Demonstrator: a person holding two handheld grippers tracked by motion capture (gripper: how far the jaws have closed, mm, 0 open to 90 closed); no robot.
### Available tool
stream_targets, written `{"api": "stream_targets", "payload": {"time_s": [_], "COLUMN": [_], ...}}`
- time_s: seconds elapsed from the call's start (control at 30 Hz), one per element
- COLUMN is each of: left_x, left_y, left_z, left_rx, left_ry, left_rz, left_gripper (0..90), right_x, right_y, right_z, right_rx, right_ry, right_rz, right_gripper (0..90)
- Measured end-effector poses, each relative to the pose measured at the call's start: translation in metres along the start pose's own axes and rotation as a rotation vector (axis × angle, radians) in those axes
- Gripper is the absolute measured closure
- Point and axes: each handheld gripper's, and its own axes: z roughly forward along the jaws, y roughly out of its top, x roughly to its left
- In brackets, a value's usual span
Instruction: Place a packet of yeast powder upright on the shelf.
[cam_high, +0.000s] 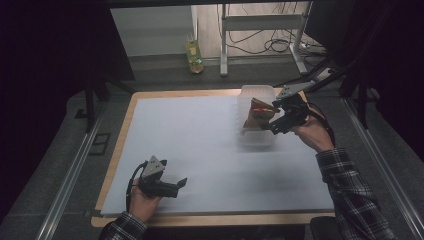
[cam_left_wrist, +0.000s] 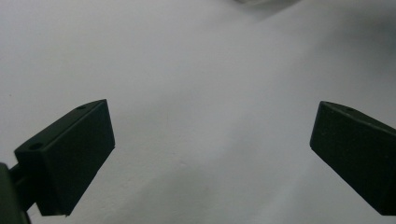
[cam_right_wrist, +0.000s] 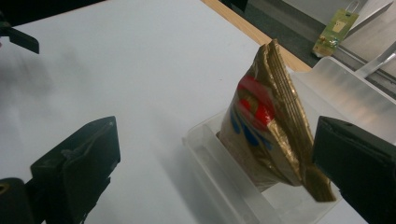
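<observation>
Two grippers were over the desk (cam_high: 200, 150), whose white sheet covered nearly the whole wooden top. Near the desk's far right corner I saw a clear plastic bin (cam_high: 257, 117), and standing on end inside it a gold snack bag (cam_right_wrist: 268, 130) printed in red and blue, its crimped top tilted up. My right gripper (cam_high: 272, 114) hung over that bin; in the right gripper view its jaws stood wide apart, one out over the bare sheet and the other just beside the bag's edge, and I could not tell if it touched the bag. My left gripper (cam_high: 175, 186) sat low near the desk's near left corner, jaws spread wide with nothing between them, pointing across the sheet. Beyond the far edge a small bottle (cam_high: 194, 55) stood on the floor.
</observation>
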Motion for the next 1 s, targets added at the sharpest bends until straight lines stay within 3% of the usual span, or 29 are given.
{"api": "stream_targets", "payload": {"time_s": [0.2, 0.47, 1.0], "left_x": [0.0, 0.003, 0.002], "left_y": [0.0, -0.001, -0.001], "left_z": [0.0, 0.0, 0.002], "left_rx": [0.002, -0.003, 0.007], "left_ry": [0.008, 0.007, 0.005], "left_rz": [0.001, -0.024, -0.018], "left_gripper": [0.0, 0.0, 0.0], "right_x": [0.008, 0.019, 0.039], "right_y": [-0.01, -0.026, -0.055], "right_z": [-0.005, -0.008, -0.018], "right_rx": [-0.007, -0.026, -0.054], "right_ry": [-0.014, -0.007, -0.007], "right_rz": [-0.014, 0.015, 0.044], "right_gripper": [1.5, 1.3, 1.1]}}
